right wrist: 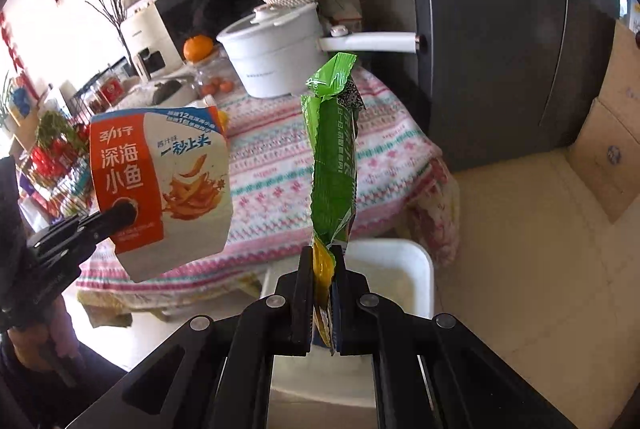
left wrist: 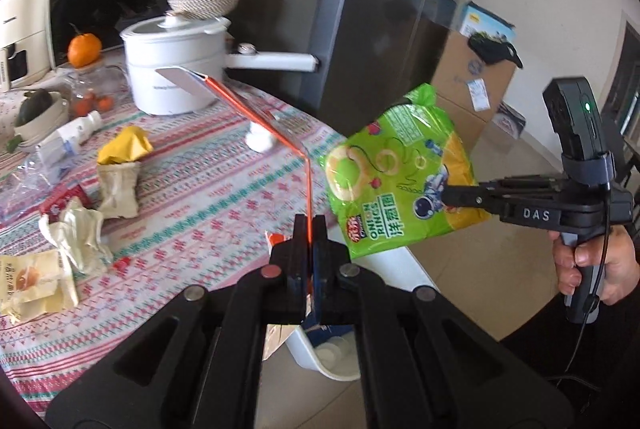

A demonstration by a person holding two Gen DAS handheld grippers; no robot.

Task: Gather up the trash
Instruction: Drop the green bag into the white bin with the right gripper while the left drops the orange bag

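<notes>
Only right view shows orange packet (right wrist: 160, 185) face-on

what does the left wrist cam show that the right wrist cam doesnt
Only the left wrist view shows the crumpled wrappers left on the table and the onion rings bag's printed front. Only the right wrist view shows the fish snack packet's front; the left sees it edge-on. Both show each gripper clamping its packet, the white pot and the white bin.
</notes>
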